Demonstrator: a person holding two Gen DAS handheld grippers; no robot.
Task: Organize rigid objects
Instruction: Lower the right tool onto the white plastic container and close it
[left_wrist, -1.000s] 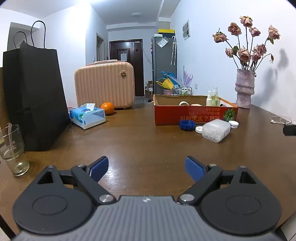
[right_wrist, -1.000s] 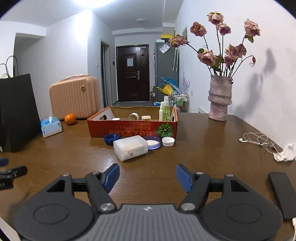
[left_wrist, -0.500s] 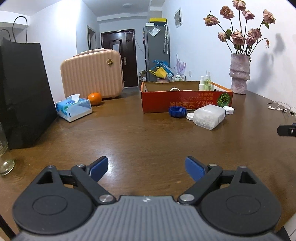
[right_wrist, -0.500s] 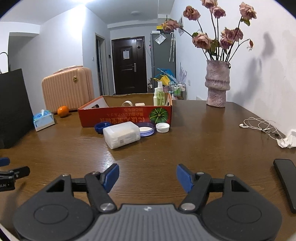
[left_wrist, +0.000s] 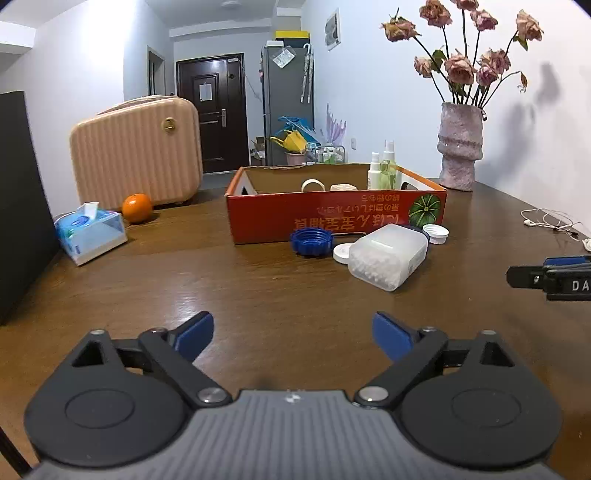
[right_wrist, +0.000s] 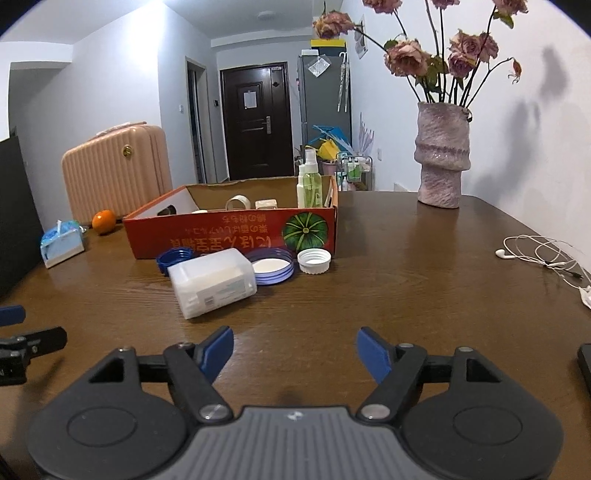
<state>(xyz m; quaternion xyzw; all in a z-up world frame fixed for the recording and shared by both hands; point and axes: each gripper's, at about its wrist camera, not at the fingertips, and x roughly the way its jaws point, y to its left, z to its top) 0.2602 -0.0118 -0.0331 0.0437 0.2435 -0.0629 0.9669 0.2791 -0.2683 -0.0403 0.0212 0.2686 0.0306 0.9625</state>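
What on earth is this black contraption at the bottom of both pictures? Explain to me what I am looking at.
No robot here: a person holds a pair of hand tongs in each hand, each with a wide-angle camera looking out along its blue tips. One picture comes from the left tongs, the other from the right tongs. Both pairs have just been opening and hold nothing.

On the brown table stands an open red cardboard box with spray bottles and a roll of tape inside. In front of it lie a clear plastic container, a dark blue cap, a wide blue lid and a white cap. Farther off are a vase of dried roses, a tissue pack, an orange, a pink case and white earphones.
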